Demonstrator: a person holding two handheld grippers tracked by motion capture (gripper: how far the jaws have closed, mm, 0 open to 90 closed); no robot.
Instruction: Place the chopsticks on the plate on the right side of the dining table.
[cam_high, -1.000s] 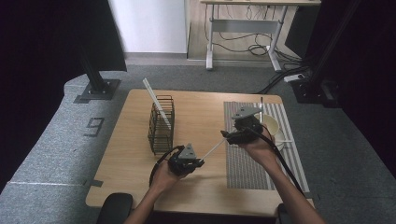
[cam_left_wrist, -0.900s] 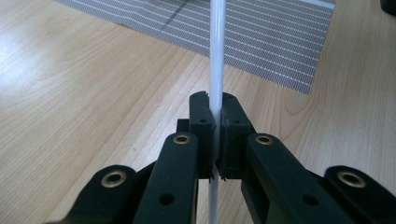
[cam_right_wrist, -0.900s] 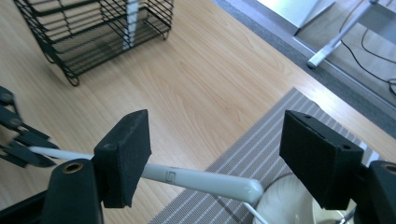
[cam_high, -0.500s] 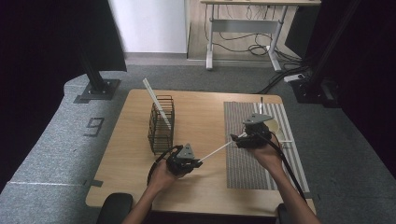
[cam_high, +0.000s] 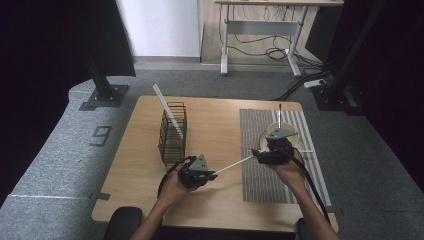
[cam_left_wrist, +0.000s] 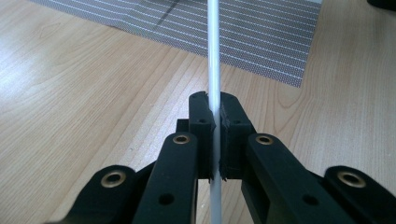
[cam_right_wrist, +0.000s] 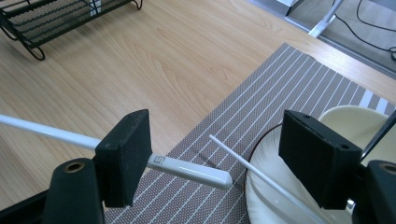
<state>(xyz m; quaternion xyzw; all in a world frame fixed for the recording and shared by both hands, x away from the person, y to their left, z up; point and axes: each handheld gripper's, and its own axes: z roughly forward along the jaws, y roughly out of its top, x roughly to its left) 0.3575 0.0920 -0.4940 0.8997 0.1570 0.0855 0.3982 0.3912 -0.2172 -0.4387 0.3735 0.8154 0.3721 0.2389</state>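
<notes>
While the left tongs (cam_high: 214, 176) pinch a long white plastic chopstick (cam_high: 234, 166) just above the wooden table (cam_high: 215, 125), the right tongs (cam_high: 257, 153) stand spread around its square end over the grey striped placemat (cam_high: 260, 172).

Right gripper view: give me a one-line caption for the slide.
Open right gripper over the striped placemat, a white chopstick between its jaws beside a cream plate.
</notes>
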